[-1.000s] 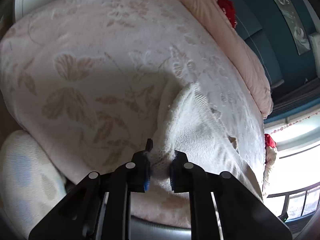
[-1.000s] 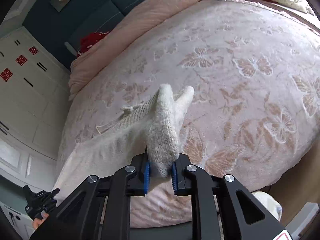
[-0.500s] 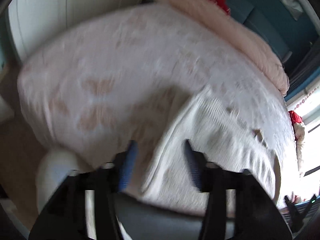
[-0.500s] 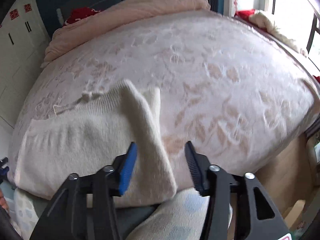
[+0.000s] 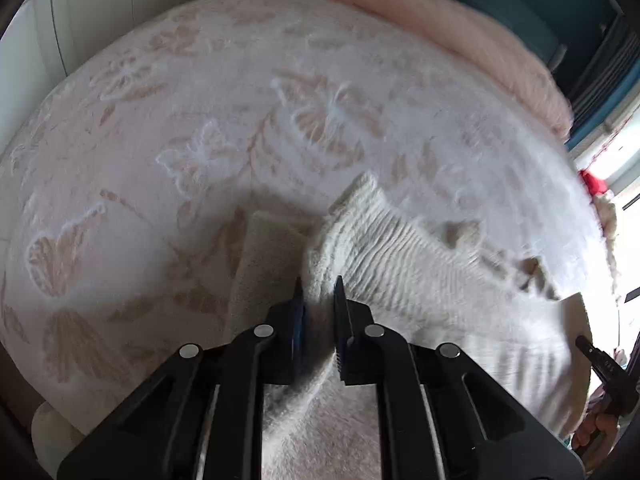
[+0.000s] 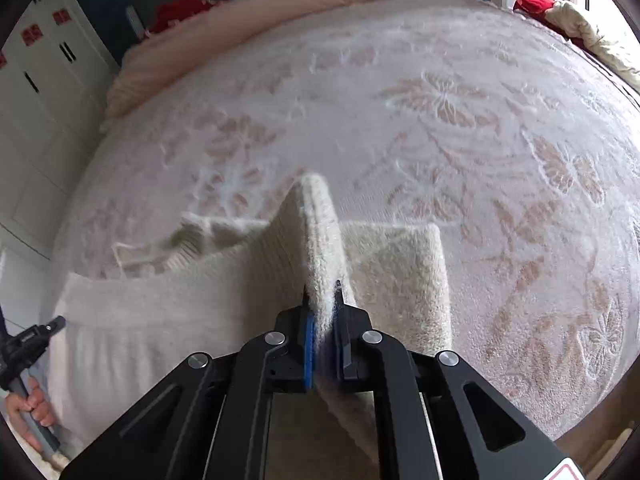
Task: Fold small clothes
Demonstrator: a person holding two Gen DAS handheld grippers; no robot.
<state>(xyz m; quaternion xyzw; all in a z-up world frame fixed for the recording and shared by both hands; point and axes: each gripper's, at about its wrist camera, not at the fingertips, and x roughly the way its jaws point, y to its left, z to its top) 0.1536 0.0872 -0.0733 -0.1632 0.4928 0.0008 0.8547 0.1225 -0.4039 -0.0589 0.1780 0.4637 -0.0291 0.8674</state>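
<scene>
on the left side, our left gripper (image 5: pixel 318 300) is clamped on a fold of the sweater (image 5: pixel 420 280), with knit bunched between the narrow-set jaws. the garment runs from the gripper toward 2 o'clock across the bed (image 5: pixel 200 120), ribbed edge uppermost. we judge this pinch is there to lift one side so it can be carried over the body.

on the right side, our right gripper (image 6: pixel 324 308) is closed on another fold of the sweater (image 6: pixel 180 304), which rises as a ridge toward 12 o'clock. a lower layer lies flat at 1 o'clock, and the body spreads out to 9 o'clock. holding both sides at once probably keeps the soft knit taut (it would sag and bunch from one point alone).

the bed (image 6: pixel 480 140) serves as the folding surface, and the sweater sits at its near edge, close to us.

we can read no brand or label; the red marks on the cupboard (image 6: pixel 36 36) at 10 o'clock are too small to make out.
</scene>
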